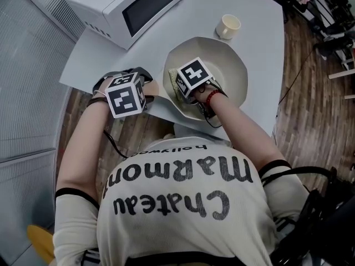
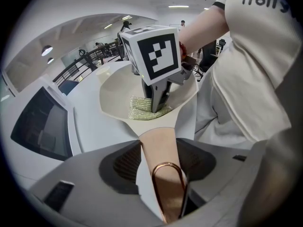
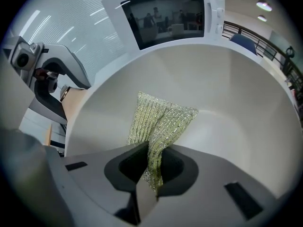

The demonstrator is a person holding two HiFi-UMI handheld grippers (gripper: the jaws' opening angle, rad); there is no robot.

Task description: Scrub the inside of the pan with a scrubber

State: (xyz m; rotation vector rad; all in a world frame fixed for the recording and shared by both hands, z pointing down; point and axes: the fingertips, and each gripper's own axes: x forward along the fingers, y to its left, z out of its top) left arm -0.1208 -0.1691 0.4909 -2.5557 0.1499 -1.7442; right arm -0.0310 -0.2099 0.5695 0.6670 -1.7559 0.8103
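Right gripper view: right tongs (image 3: 148, 171) pinch scrubber (image 3: 161, 119) inside pan (image 3: 227, 108) (left tongs (image 2: 161, 162) clamp handle (image 2: 158, 141)).

Pan (image 1: 230, 65): smooth matt cream inside. Handle (image 2: 160, 148): smooth, wood-look, w/ shiny copper-tone metal loop (image 2: 166, 163). Scrubber (image 3: 163, 119): rough knit mesh, glittery. Desk (image 1: 255, 32): smooth, matt. Microwave (image 1: 105, 7): white casing, glossy dark door. Floor (image 1: 310, 115): wood planks.

My left tool (image 2: 160, 163), aimed steeply down, clamps the tan pan handle (image 2: 157, 143). My right tool (image 3: 150, 168) pinches the green mesh scrubber (image 3: 162, 119).
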